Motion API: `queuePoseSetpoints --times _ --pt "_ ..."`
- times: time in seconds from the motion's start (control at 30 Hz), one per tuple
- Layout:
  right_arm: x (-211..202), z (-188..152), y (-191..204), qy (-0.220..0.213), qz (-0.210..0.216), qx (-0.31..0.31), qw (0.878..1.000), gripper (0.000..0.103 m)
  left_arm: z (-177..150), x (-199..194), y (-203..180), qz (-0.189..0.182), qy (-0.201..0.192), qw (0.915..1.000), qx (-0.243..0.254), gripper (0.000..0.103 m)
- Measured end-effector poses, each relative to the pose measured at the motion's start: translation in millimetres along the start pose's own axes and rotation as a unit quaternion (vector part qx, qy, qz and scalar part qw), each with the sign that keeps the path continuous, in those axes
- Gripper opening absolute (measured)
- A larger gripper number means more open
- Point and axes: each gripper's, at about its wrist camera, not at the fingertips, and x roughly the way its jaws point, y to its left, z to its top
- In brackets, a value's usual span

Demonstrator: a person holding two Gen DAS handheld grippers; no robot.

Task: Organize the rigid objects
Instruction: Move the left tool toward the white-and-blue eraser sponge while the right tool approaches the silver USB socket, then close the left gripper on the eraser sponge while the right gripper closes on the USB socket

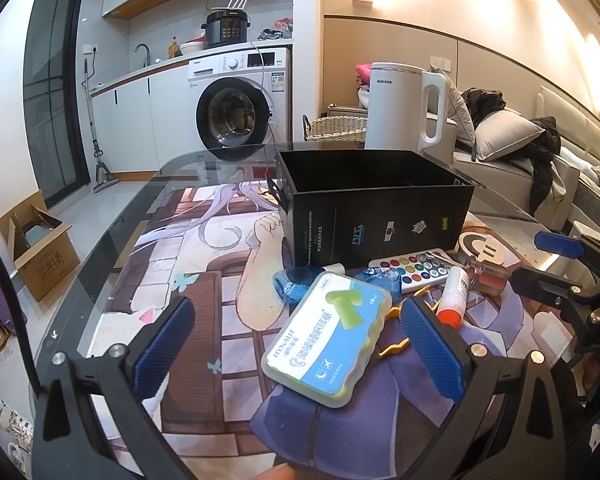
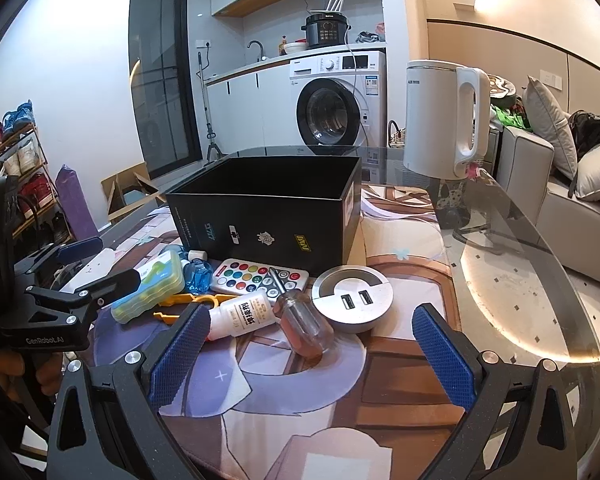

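- Left tongs (image 1: 300,344) spread wide, the earplug case (image 1: 327,338) lying loose between the pads.
- Right tongs (image 2: 312,354) agape too, the screwdriver (image 2: 300,316) just ahead.
- Black box (image 2: 268,216) beyond looks empty; sorting apparently not started, everything still on the counter (image 2: 520,280).

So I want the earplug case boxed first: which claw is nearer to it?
Left. The left claw is open with the earplug case lying between its fingers. The right claw is open further right, in front of the screwdriver and glue bottle.
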Motion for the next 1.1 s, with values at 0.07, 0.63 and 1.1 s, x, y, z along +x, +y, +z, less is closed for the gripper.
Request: queuePoseSetpoints --times 0.07,0.63,1.1 --pt "0 0 -1 0.000 -0.004 0.001 1.000 0.103 0 0 0 -0.003 0.001 1.0000 0.002 0.103" --pt "12 5 -33 0.052 -0.044 0.005 0.998 0.103 -5 14 -1 -0.004 0.032 0.9992 0.025 0.103" --pt "28 25 -61 0.091 -0.064 -0.013 0.994 0.103 -8 18 -3 -0.009 0.043 0.9984 0.035 0.103"
